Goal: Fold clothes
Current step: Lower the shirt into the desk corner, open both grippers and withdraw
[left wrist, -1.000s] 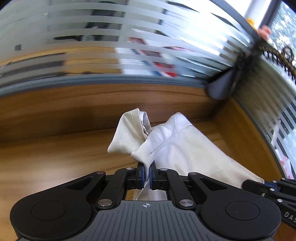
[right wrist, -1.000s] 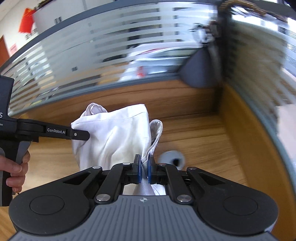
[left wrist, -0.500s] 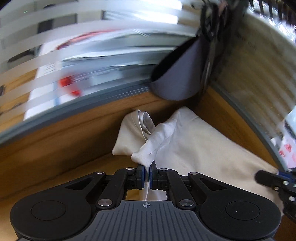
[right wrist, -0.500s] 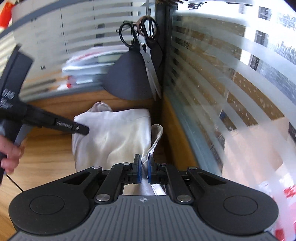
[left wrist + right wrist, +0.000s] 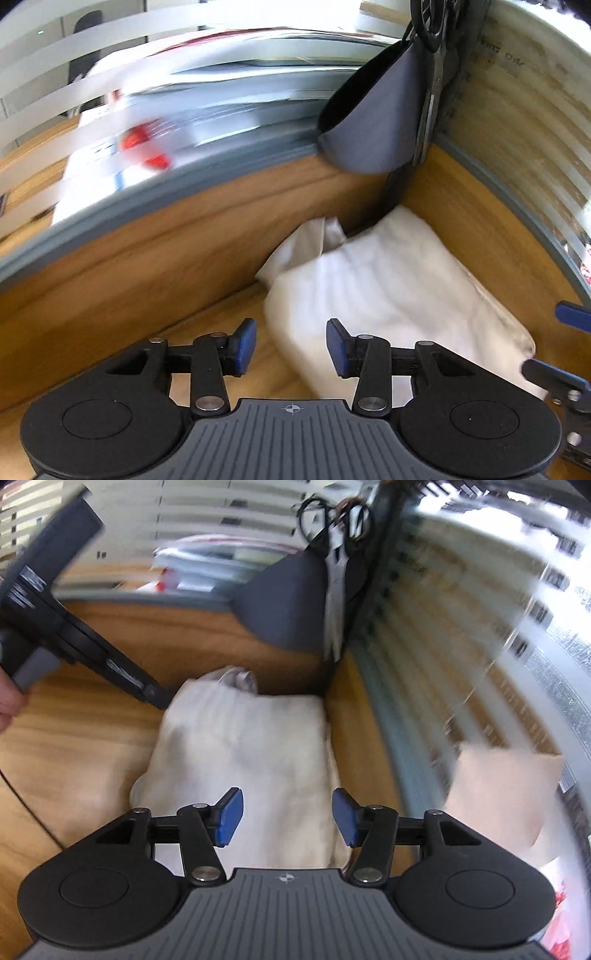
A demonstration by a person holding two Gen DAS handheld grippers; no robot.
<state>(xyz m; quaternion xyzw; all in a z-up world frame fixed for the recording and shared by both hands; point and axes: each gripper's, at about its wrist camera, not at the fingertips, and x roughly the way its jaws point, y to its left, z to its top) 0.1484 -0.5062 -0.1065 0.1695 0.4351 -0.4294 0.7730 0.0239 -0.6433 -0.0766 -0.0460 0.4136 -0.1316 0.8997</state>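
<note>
Both claws, left claw (image 5: 291, 345) and right claw (image 5: 287, 818), are opening, pads clear above the folded white garment (image 5: 251, 746).

I have the folded garment (image 5: 251, 746) lying on the table (image 5: 74, 746), pushed into the far corner where two partition walls meet. A hanging pocket (image 5: 284, 602) sits on the corner above it, with scissors (image 5: 338, 565) hung just to its right. My right tongs (image 5: 287, 818) are at the garment's near right edge, jaws opening, cloth below and between them but not pressed. My left tongs (image 5: 291, 349) are opening at its near left corner; in the right view they (image 5: 157, 698) reach in from the left.
</note>
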